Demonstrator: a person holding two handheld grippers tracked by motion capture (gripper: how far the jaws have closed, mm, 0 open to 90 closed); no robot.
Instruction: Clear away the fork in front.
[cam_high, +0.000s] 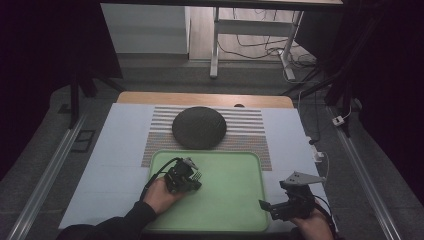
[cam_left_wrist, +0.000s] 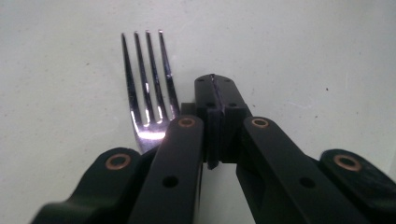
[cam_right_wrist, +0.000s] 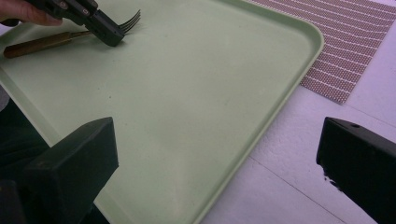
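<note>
Nearest the lens in right gripper view: right gripper (cam_right_wrist: 219, 172), jaws spread wide, nothing btwn them, one black pad low left, other low right, hanging over near right corner of green tray (cam_right_wrist: 196, 107) where rim meets white table cover (cam_right_wrist: 289, 186). Beyond right jaw, striped mat (cam_right_wrist: 345, 42) flat on the cover, just past tray's far rim. Left to right in high view: sleeve and hand, then left gripper (cam_high: 191, 179) over tray's left part, then bare tray floor, then right gripper (cam_high: 270, 206) at tray's near right edge w/ grey three-cornered plate on top. Dark round pad (cam_high: 199, 127) on the mat, well beyond both sets of jaws. In left gripper view: left gripper (cam_left_wrist: 214, 100) jaws pressed together, tips meeting, nothing seen pinched btwn tips. Fork (cam_left_wrist: 147, 88) just left of those shut jaws, tines pointing ahead past the tips, neck running under left jaw arm; lying on tray or lifted, can't tell. From right gripper view, fork (cam_right_wrist: 70, 35) w/ brown wooden handle low on tray's far left part, handle trailing back behind the jaws toward the hand (cam_right_wrist: 23, 11), tines poking out beside jaw tips.
</note>
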